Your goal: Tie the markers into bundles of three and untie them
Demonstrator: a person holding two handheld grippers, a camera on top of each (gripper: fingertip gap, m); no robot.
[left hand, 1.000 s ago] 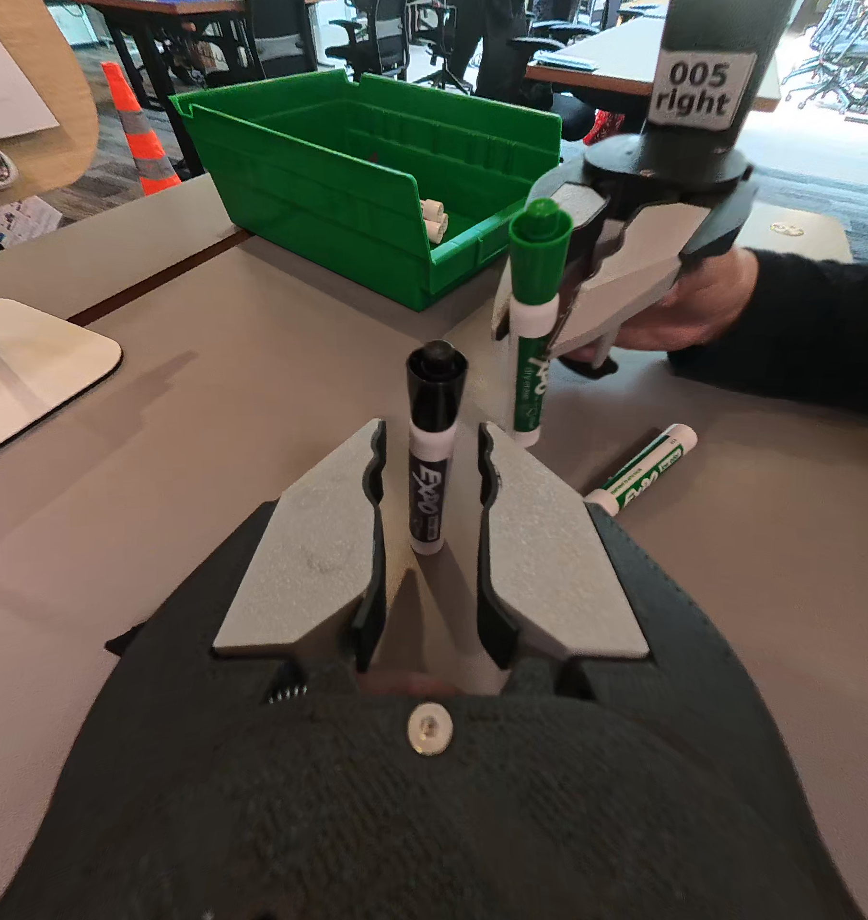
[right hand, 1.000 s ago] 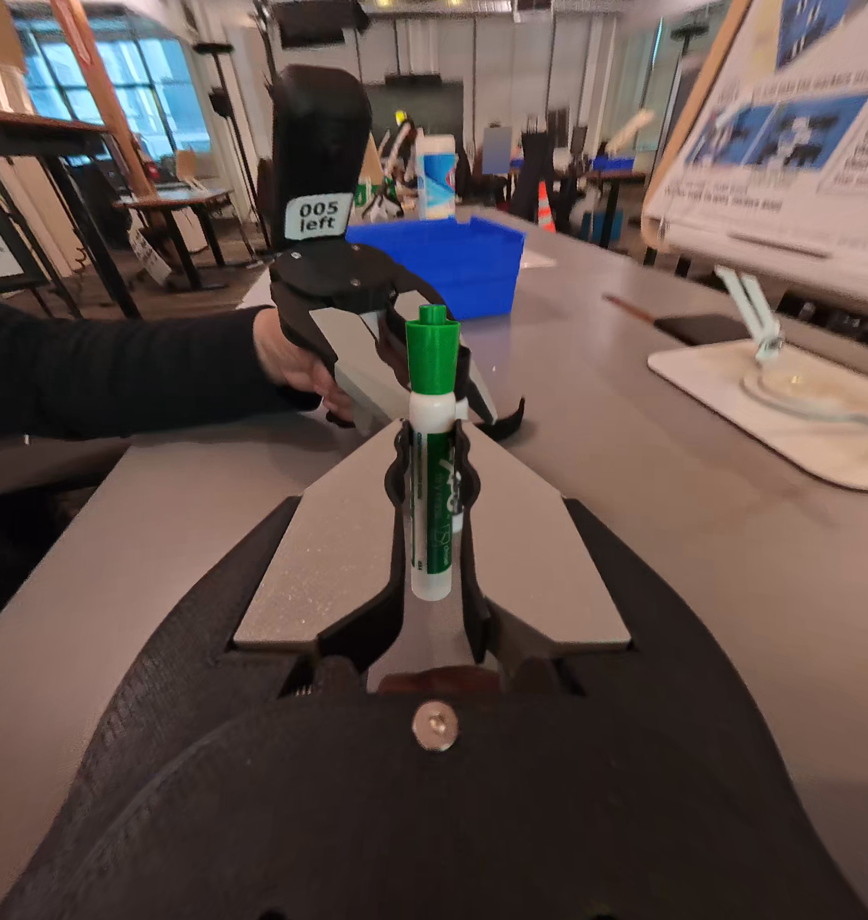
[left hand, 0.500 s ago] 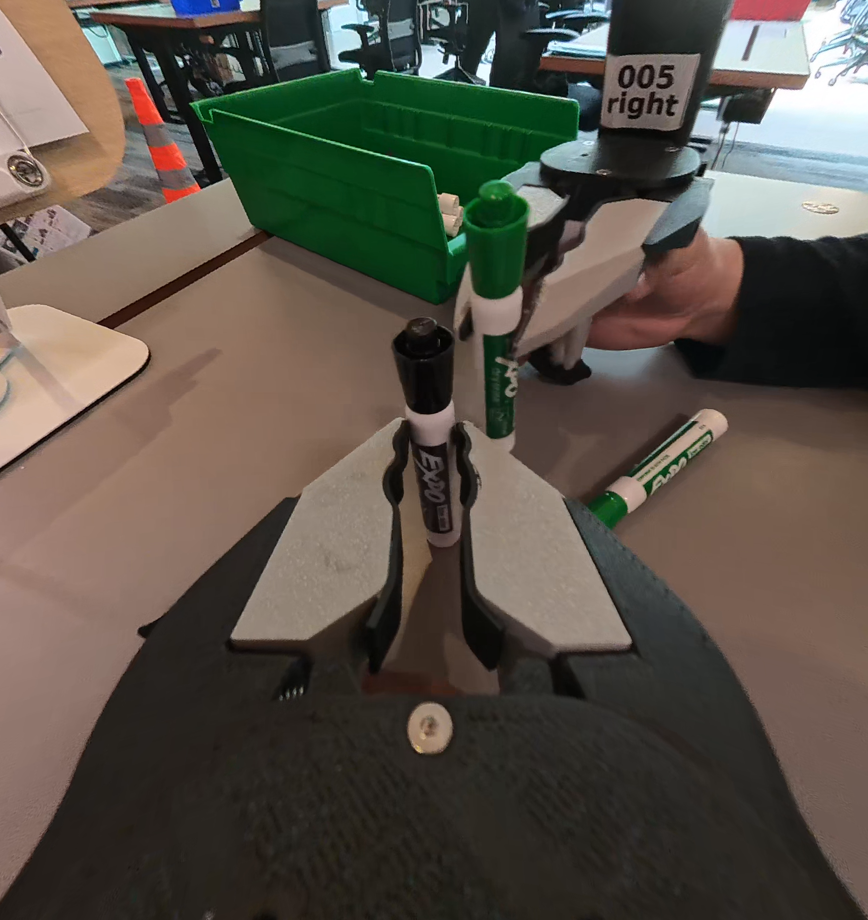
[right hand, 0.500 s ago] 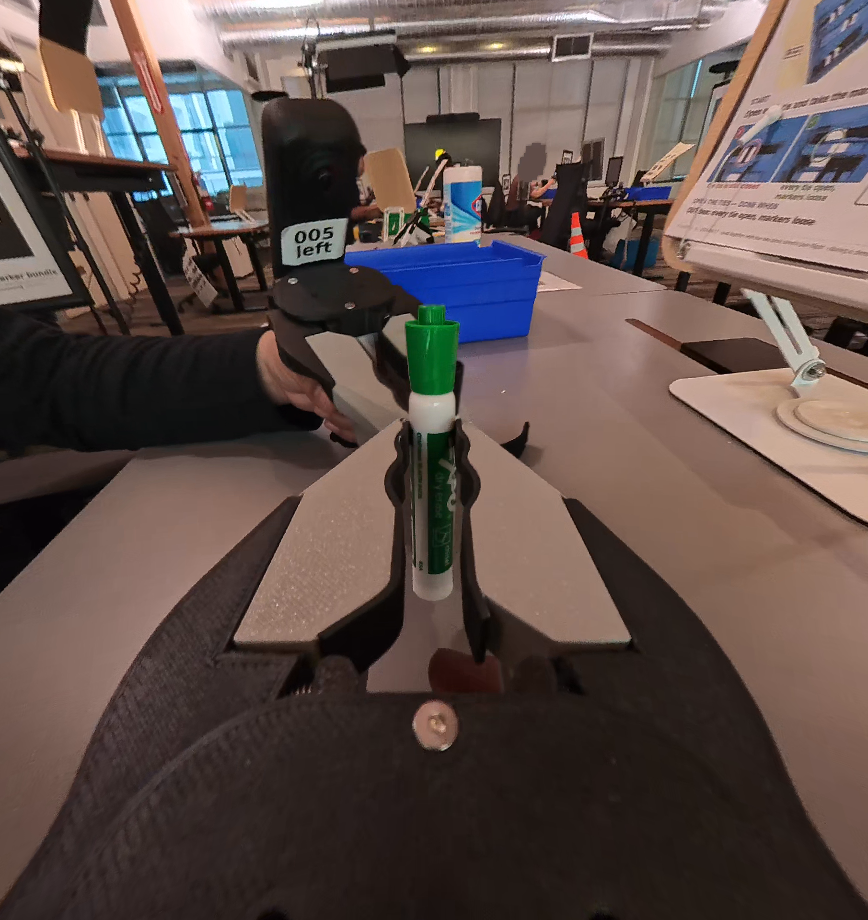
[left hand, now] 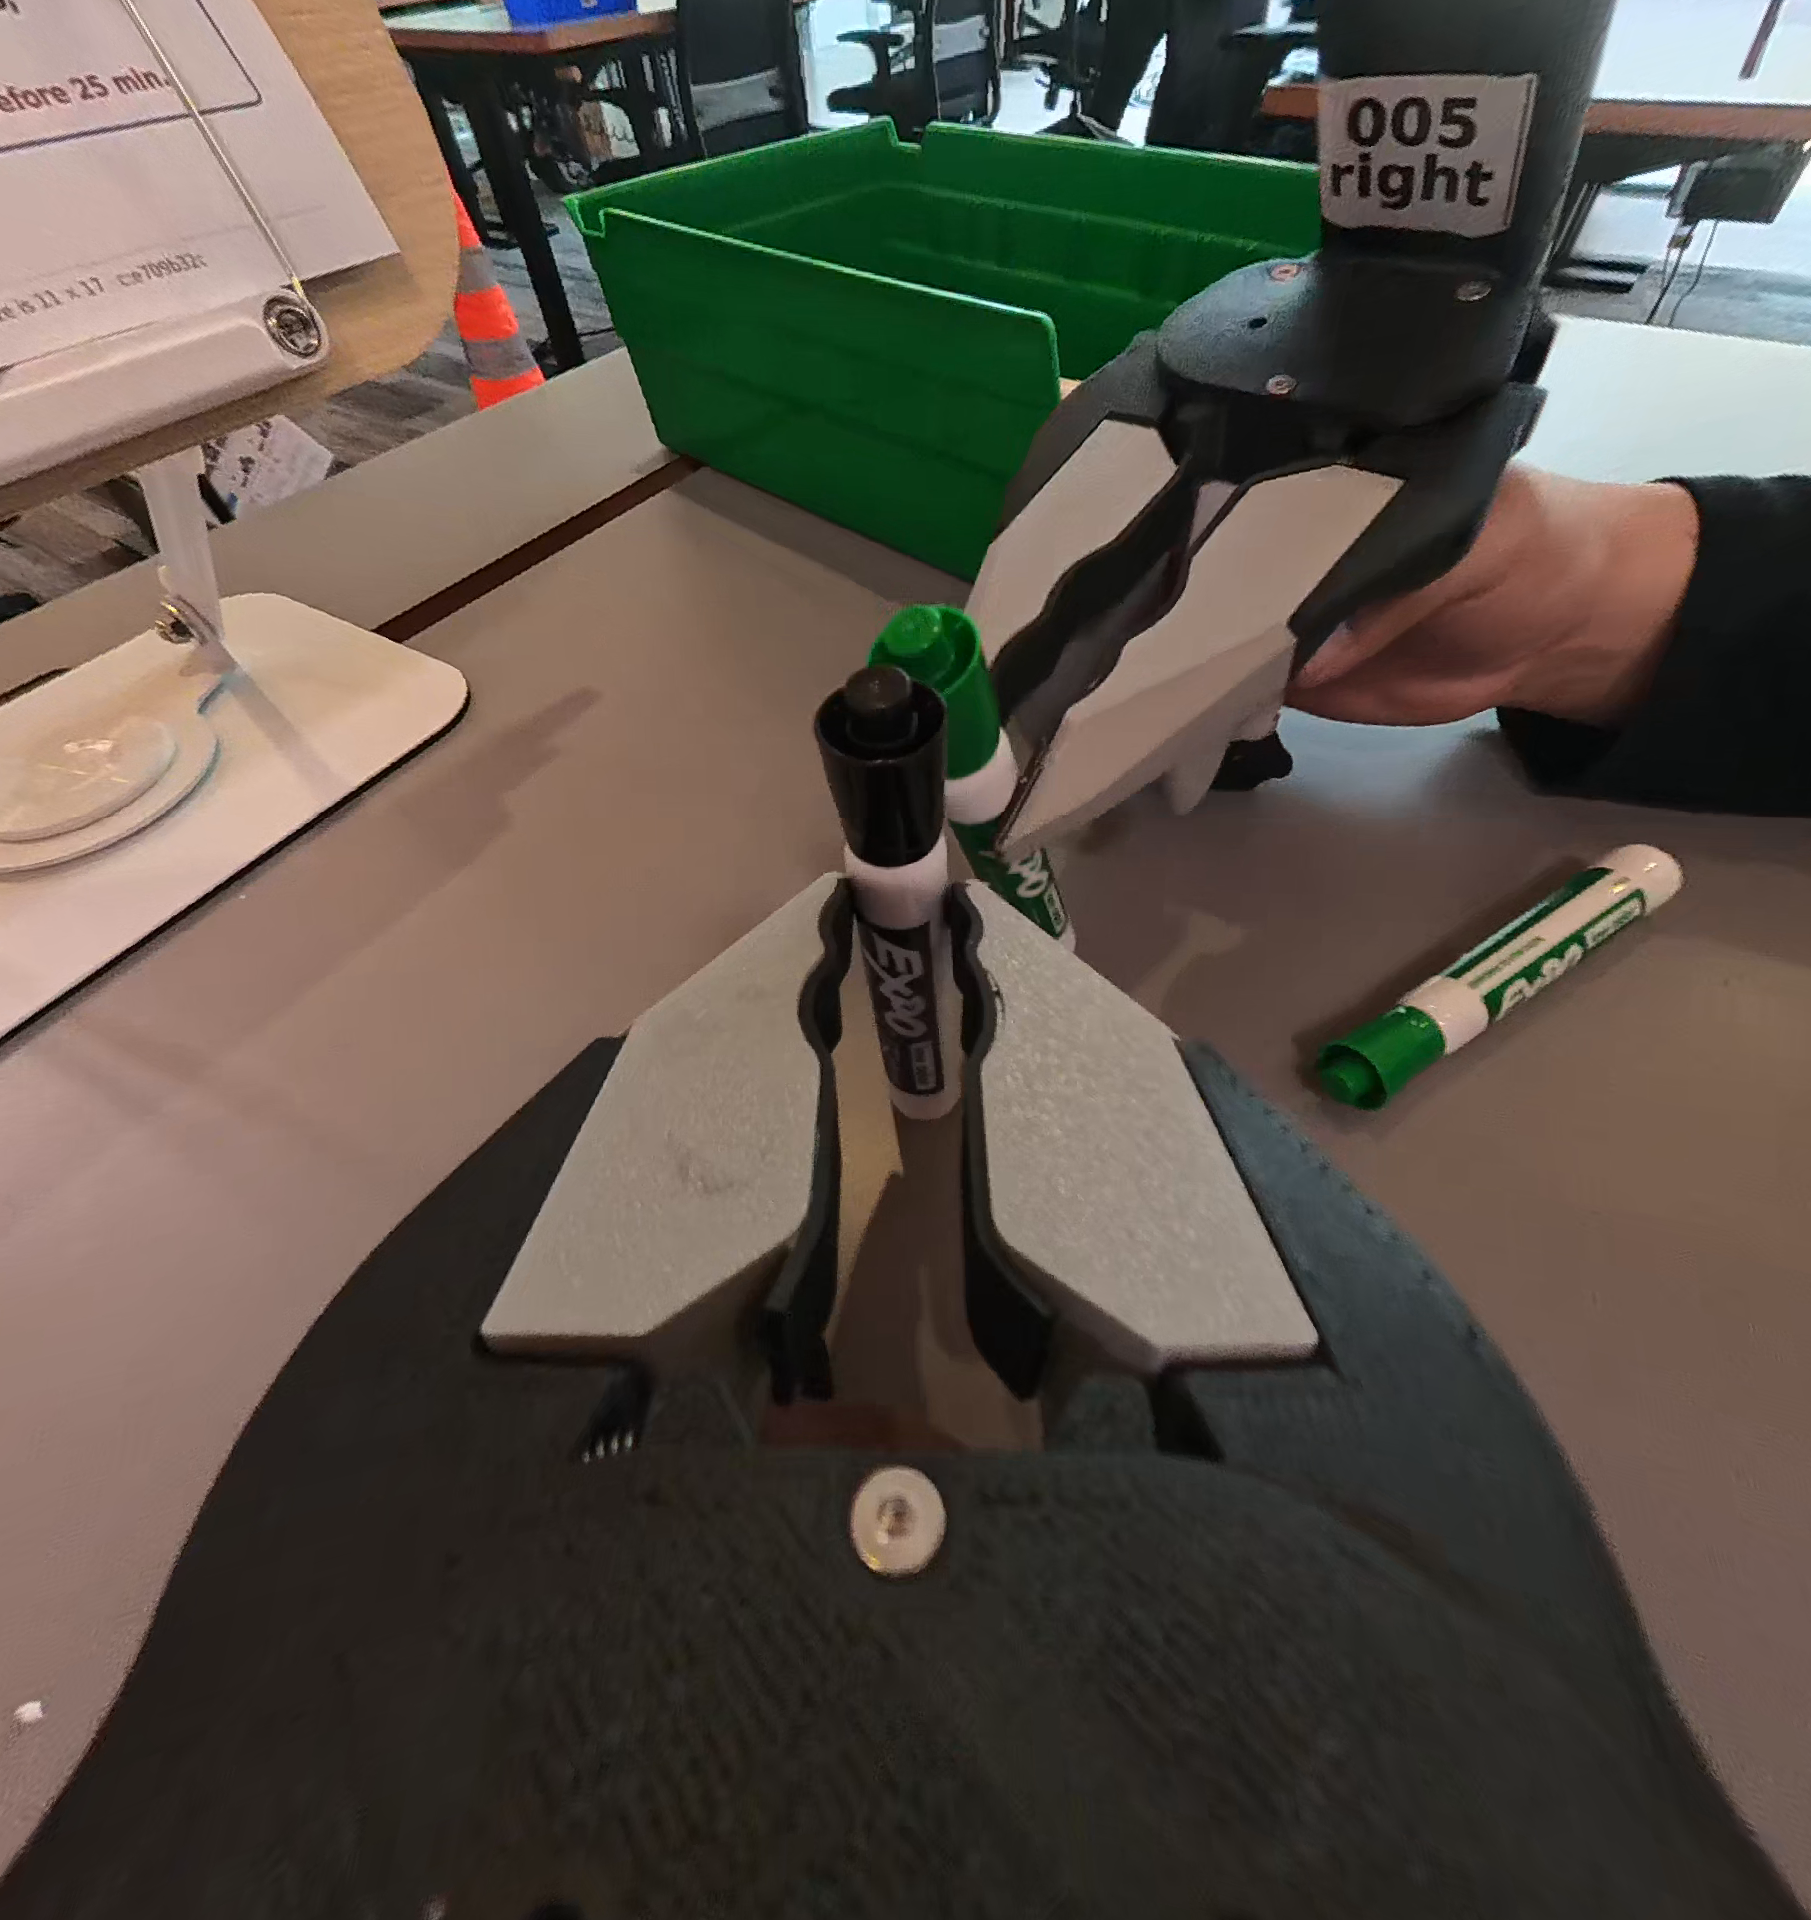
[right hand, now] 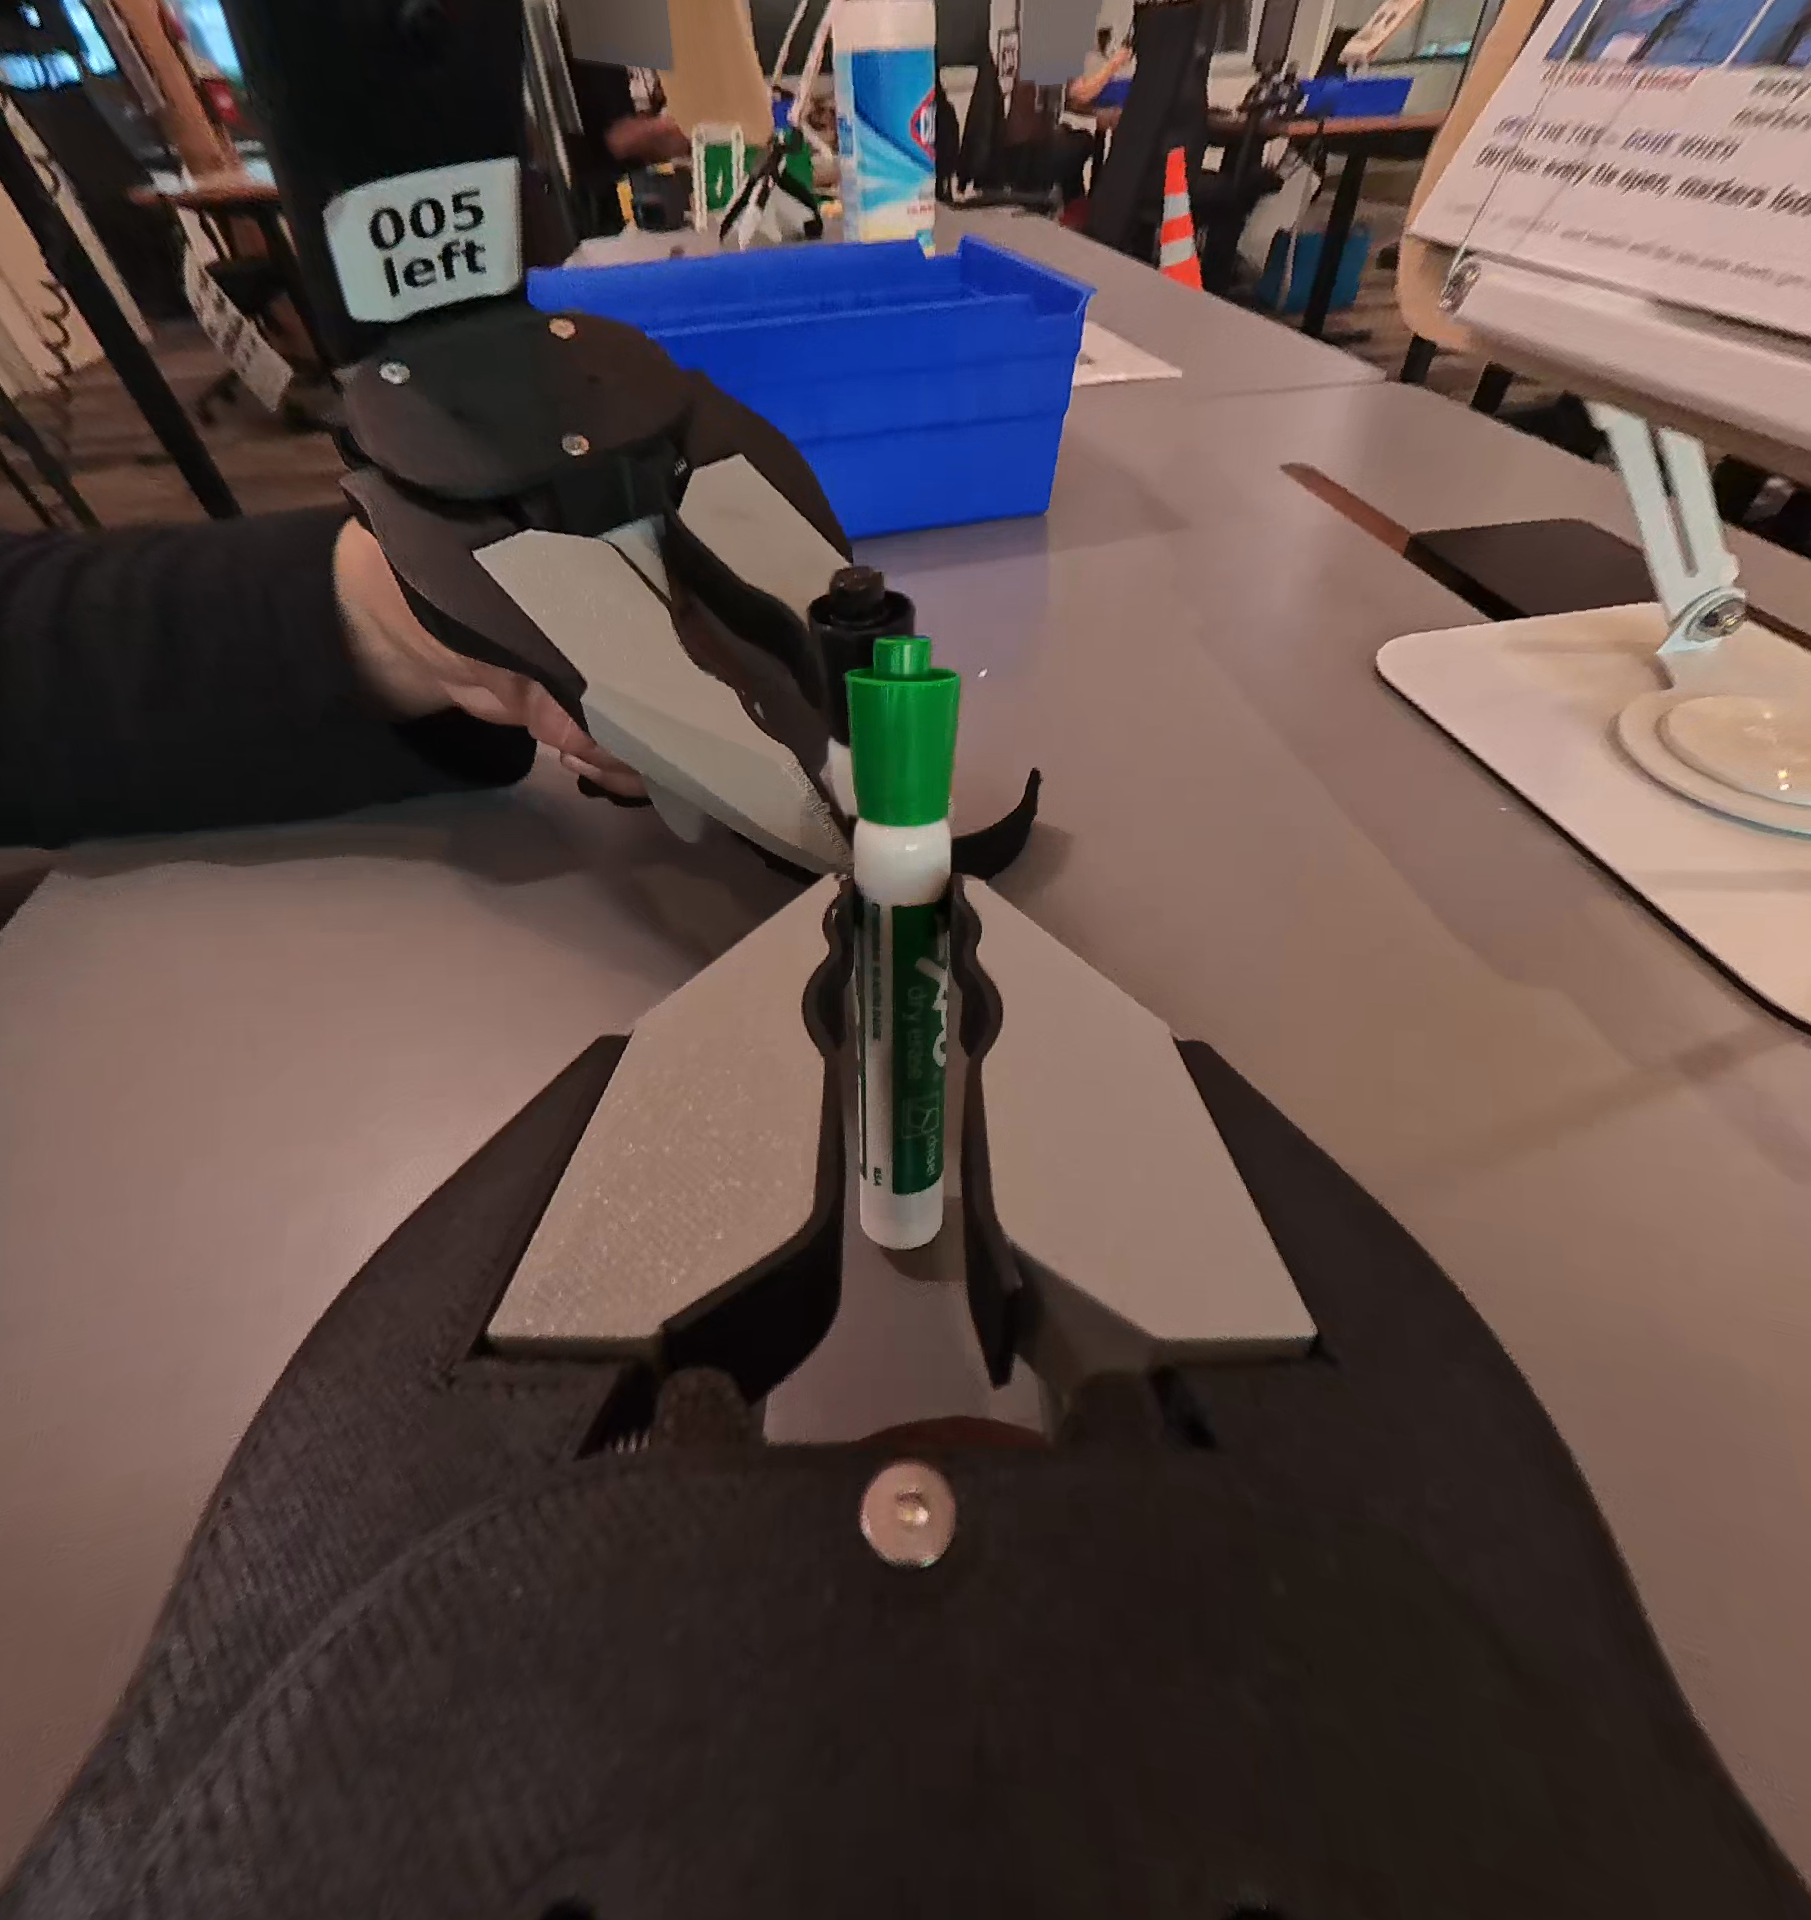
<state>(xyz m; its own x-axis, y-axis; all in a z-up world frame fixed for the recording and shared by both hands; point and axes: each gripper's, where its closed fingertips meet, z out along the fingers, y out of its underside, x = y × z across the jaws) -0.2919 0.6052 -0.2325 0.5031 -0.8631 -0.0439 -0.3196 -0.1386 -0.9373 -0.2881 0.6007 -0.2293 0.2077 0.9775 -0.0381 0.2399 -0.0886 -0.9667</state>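
Left tongs (left hand: 896, 977) clamp the black marker (left hand: 896, 935) upright, right tongs (right hand: 901, 977) clamp a green marker (right hand: 901, 1039) alongside, seemingly touching, likely for bundling, while a second green marker (left hand: 1493, 982) lies on the tabletop (left hand: 465, 935) right of both.

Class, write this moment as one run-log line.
left gripper: grips upright black marker | right gripper: grips upright green marker | markers side by side | second green marker: lying on grey table

Markers and bins sitting on the table

Two upright markers (left hand: 885, 831) (left hand: 974, 769) are standing side by side mid-table; a third (left hand: 1493, 987) is lying to their right, a bin (left hand: 828, 343) sitting behind at the far edge, a stand (left hand: 205, 707) to the left.
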